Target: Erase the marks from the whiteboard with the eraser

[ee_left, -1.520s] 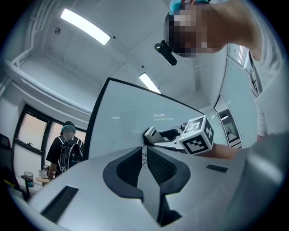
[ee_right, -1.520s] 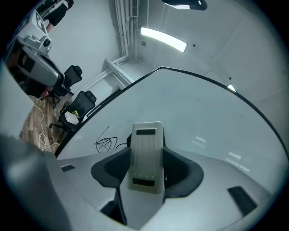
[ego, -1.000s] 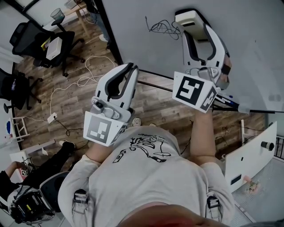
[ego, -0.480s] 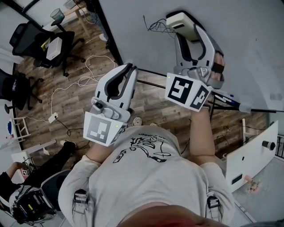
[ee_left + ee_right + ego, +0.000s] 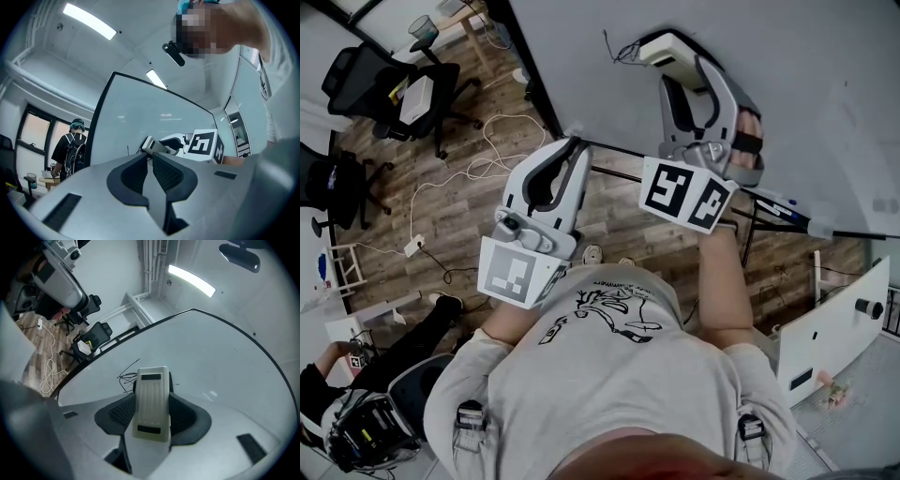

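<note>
1. The right gripper [image 5: 673, 66] has slid up and to the left across the board since a second ago, and less of the scribble is showing now than before.
2. The cream-white ribbed plastic block eraser [image 5: 151, 394] is sitting between the right gripper's jaws, which are clamping it on both long sides, its far end pointing at the board.
3. In the head view the eraser is pressing against the board right at the tangled black scribble of marker lines [image 5: 619, 52]. Only the scribble's left part is peeking out beside it.
4. The right gripper view is showing the same lines poking out just left of the eraser's far end.
5. The large pale grey whiteboard with a black frame [image 5: 825, 94] is filling the upper right of the head view.
6. The left gripper [image 5: 151, 157] has stayed put, hanging low beside the board's left edge, its jaws together with nothing between them.
7. Below, a white cable [image 5: 478, 169] is looping over the brown wooden plank floor [image 5: 609, 206], and black office chairs [image 5: 356, 75] are standing well off to the left.
8. In the left gripper view, a person in dark clothes with a backpack [image 5: 70, 150] is standing by the window.
</note>
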The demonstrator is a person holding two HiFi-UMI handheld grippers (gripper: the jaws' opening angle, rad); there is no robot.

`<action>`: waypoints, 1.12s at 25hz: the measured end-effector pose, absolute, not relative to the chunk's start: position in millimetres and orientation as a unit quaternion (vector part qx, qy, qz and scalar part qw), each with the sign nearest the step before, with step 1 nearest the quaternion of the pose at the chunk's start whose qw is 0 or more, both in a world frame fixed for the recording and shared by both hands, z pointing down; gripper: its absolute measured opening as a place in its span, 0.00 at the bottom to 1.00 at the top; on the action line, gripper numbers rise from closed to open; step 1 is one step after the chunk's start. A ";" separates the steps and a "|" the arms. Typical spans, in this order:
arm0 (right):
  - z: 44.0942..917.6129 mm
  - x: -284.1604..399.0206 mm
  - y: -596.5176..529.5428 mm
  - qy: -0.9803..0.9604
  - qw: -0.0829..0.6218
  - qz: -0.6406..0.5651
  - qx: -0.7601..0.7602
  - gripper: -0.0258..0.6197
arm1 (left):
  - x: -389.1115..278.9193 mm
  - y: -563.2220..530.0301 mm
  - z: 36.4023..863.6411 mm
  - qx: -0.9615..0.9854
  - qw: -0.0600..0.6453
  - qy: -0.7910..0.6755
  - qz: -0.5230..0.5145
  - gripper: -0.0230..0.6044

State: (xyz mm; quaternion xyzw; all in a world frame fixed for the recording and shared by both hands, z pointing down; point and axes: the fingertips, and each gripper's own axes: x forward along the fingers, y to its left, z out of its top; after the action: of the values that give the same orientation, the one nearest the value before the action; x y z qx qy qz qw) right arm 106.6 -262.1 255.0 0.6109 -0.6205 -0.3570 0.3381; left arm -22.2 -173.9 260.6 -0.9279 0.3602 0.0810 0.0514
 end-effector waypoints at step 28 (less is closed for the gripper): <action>299.5 88.3 -271.2 -0.631 0.365 -0.347 0.589 0.40 | -36.6 -166.3 264.5 -0.924 0.049 0.372 0.074 0.11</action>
State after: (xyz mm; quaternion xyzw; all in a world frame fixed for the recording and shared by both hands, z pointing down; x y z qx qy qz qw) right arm 88.3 -271.2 299.5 0.5892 -0.6315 -0.3473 0.3654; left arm -36.6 -166.3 264.5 -0.9238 0.3723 0.0742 0.0487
